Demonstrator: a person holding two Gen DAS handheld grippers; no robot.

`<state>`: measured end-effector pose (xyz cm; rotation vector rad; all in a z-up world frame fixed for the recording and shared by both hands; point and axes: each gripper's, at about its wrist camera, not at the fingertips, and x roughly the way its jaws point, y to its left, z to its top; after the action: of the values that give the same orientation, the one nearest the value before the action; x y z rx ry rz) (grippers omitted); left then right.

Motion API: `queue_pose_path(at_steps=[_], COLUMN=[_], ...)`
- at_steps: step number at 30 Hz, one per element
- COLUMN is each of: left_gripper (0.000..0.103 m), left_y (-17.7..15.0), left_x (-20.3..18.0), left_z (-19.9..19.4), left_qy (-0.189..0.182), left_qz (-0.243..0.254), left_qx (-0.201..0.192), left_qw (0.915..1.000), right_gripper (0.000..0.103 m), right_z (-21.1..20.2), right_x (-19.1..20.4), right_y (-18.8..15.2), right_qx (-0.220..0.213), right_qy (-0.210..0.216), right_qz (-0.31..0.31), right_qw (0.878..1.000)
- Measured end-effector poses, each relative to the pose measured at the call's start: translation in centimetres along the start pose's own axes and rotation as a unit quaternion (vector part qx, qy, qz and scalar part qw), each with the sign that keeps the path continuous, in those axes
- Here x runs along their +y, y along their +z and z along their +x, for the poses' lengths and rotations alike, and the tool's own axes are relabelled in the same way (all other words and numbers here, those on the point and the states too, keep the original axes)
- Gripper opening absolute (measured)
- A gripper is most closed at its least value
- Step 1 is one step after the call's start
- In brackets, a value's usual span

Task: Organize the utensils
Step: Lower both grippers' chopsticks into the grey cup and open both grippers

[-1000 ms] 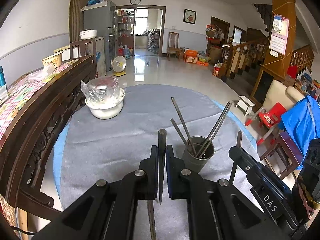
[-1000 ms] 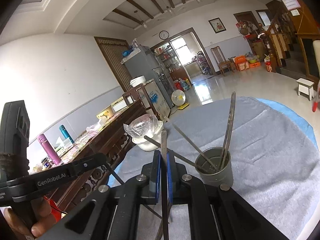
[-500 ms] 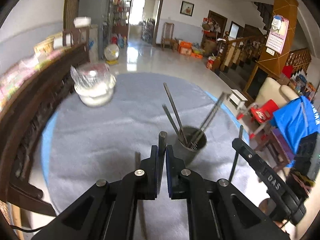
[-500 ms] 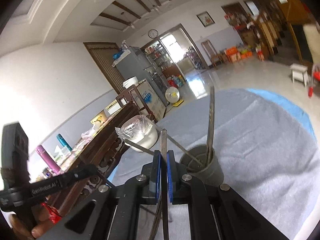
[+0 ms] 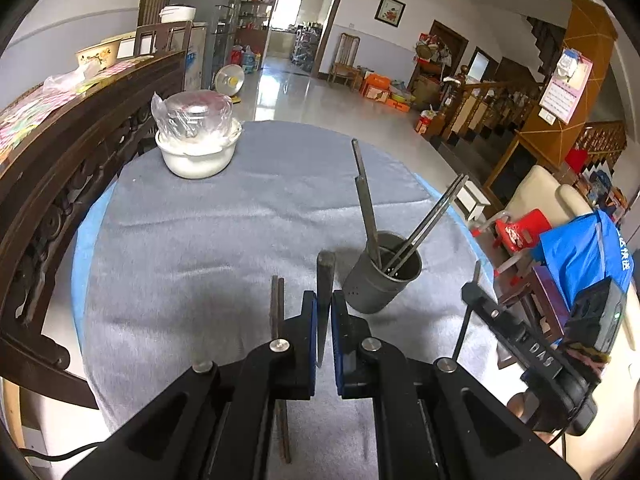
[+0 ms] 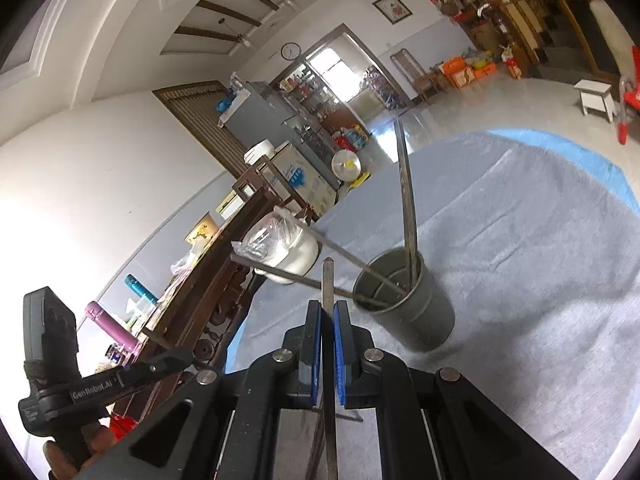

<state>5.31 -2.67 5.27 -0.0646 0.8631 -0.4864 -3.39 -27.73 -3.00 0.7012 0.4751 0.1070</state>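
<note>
cup [image 5: 382,276]: grey, upright, on cloth | chopsticks [image 5: 424,227]: 4 dark, leaning inside cup

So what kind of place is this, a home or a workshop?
Most likely a family home's open living area: a wooden staircase, a fridge near a doorway, a child's red chair, and a cloth-covered table.

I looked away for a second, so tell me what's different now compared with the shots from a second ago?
Both cameras shifted. In the left view the grey cup and white bowl sit further up, and a loose pair of chopsticks on the cloth has appeared beside the left gripper. The right view tilted further. Unchanged: the left gripper and right gripper each still clamp one chopstick; four chopsticks remain in the cup.
</note>
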Motion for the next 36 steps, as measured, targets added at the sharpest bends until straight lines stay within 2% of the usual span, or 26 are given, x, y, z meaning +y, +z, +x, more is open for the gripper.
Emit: queue_pose_path(at_steps=[7, 19, 25, 32, 36], left_gripper=[0.007, 0.007, 0.007, 0.007, 0.007], left_y=[0.3, -0.5, -0.4, 0.5, 1.3], left_x=[0.3, 0.5, 0.8, -0.2, -1.2], left_z=[-1.4, -0.7, -1.0, -2.5, -3.6], left_qy=[-0.009, -0.023, -0.023, -0.038, -0.048], left_qz=[0.002, 0.01, 0.006, 0.023, 0.036], left_qx=[-0.02, -0.012, -0.024, -0.045, -0.061], left_qw=[0.9998, 0.9996, 0.9994, 0.998, 0.9963], right_gripper=[0.007, 0.007, 0.007, 0.007, 0.007], right_z=[0.2, 0.7, 0.5, -1.3, -2.9], right_x=[-0.2, -0.1, 0.1, 0.7, 1.3], right_y=[-0.3, -0.9, -0.8, 1.6, 4.0], right_qx=[0.002, 0.012, 0.004, -0.057, -0.123], right_qy=[-0.002, -0.002, -0.004, -0.001, 0.008], right_qz=[0.003, 0.003, -0.005, -0.013, -0.011], right_qw=[1.0, 1.0, 1.0, 0.998, 0.992])
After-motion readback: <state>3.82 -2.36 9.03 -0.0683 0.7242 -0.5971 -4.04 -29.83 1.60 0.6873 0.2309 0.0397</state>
